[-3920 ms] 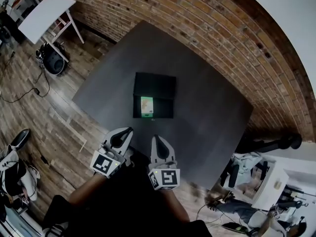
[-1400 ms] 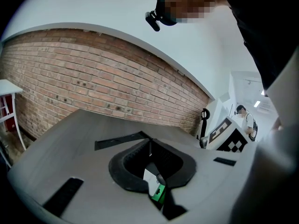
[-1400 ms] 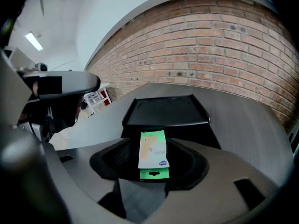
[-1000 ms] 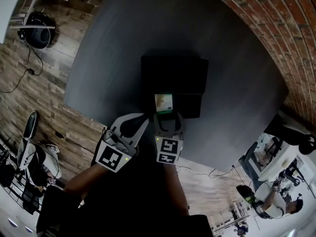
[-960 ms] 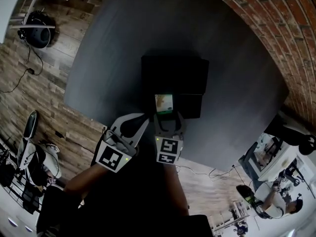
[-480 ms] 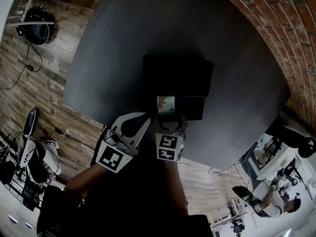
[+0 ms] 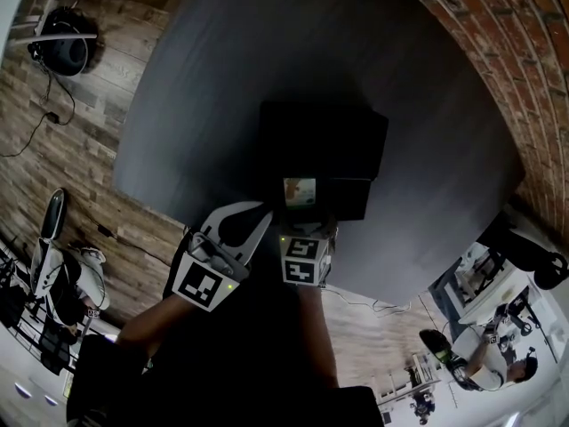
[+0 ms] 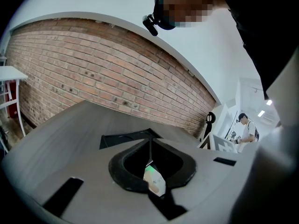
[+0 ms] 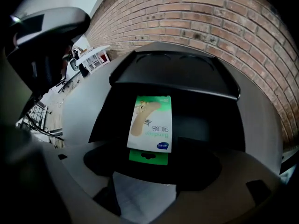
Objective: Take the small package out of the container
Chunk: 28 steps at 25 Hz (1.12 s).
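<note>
The small package (image 9: 150, 122) is seen lying in the black container (image 7: 324, 132) mid-desk (image 7: 222, 78), not yet gripped. At its 6 o'clock the right gripper (image 7: 307, 225) is poised, fingers just opened wide, clamping nothing. At 7 o'clock the left gripper (image 7: 253, 213) is held, fingers together.

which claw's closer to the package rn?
Right. The right claw, open, points down at the near end of the package; the left claw is off to its left, by the near corner of the container.
</note>
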Tool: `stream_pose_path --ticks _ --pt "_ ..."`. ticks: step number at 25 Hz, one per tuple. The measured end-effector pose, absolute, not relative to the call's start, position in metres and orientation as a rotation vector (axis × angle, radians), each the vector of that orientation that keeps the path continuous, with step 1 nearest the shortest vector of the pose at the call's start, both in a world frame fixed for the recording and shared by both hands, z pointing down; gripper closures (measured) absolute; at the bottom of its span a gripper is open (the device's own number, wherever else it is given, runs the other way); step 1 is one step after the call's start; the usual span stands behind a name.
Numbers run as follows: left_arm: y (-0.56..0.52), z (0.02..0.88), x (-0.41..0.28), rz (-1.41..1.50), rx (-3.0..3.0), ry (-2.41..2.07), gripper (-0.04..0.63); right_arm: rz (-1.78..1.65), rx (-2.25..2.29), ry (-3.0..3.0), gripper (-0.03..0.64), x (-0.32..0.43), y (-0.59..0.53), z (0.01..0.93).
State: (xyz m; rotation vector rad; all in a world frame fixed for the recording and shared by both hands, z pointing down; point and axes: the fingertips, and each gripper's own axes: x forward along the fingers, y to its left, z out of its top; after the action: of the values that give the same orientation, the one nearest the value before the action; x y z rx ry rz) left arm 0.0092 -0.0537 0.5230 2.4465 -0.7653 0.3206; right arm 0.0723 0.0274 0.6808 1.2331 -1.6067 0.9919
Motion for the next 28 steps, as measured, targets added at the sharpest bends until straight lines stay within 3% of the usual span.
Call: stream_pose_path --ticks 28 --pt "-0.061 0.534 0.000 0.307 2.406 -0.780 0.552 1.000 1.099 -1.428 0.265 0.077 0.035 0.698"
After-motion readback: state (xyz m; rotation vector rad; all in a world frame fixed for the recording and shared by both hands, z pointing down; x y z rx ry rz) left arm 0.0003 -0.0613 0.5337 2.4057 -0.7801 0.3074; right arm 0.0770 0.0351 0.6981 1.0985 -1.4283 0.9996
